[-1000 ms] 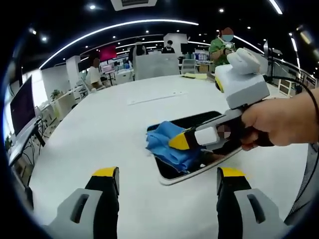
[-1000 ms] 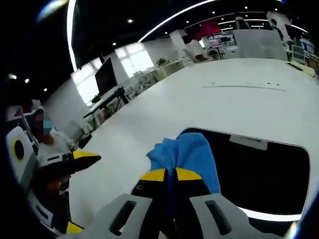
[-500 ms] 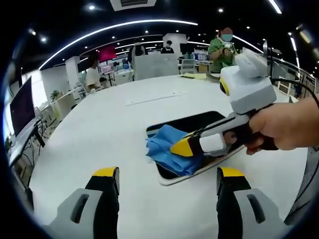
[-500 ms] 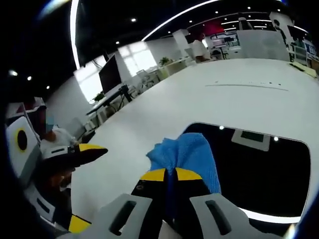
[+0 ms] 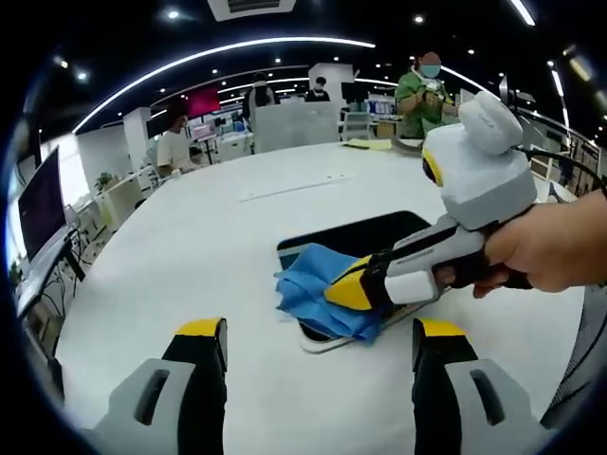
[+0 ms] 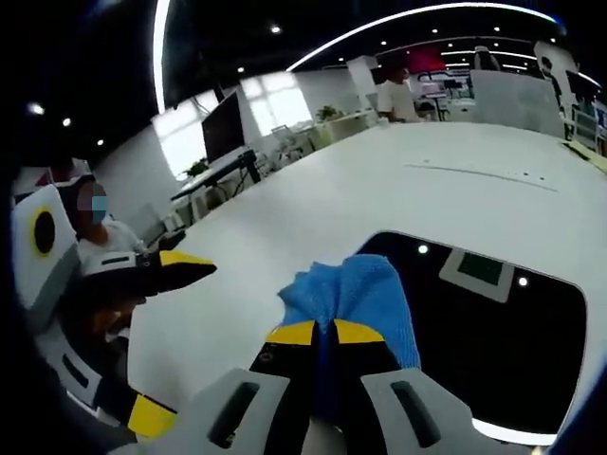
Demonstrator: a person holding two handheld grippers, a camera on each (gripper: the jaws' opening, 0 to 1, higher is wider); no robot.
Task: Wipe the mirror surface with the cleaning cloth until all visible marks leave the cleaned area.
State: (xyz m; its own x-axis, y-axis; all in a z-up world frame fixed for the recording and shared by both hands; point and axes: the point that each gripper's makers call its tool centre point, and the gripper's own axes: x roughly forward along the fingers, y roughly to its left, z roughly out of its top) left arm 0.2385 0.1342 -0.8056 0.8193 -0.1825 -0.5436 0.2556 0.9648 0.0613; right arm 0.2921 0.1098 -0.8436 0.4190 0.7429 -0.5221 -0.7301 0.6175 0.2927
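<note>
A dark rectangular mirror [image 5: 365, 237] [image 6: 493, 332] with a pale rim lies flat on the white table [image 5: 190, 246]. A blue cleaning cloth [image 5: 318, 289] [image 6: 365, 294] rests on the mirror's near-left corner, hanging slightly over the rim. My right gripper [image 5: 343, 284] [image 6: 324, 334] is shut on the cloth and presses it on the glass; a hand [image 5: 555, 246] holds it. My left gripper [image 5: 318, 332] stands open in front of the mirror with nothing between its fingers, and it comes into the right gripper view from the left [image 6: 180, 270].
The table stretches wide around the mirror. A thin strip [image 5: 285, 187] lies on it farther back. Yellow sheets [image 5: 370, 144] lie at the far edge. People [image 5: 422, 90] stand and sit beyond the table, among desks and monitors [image 5: 43, 204].
The right gripper has dragged the cloth toward the mirror's near-left corner, so more bare glass shows behind it. The left gripper has stayed in place.
</note>
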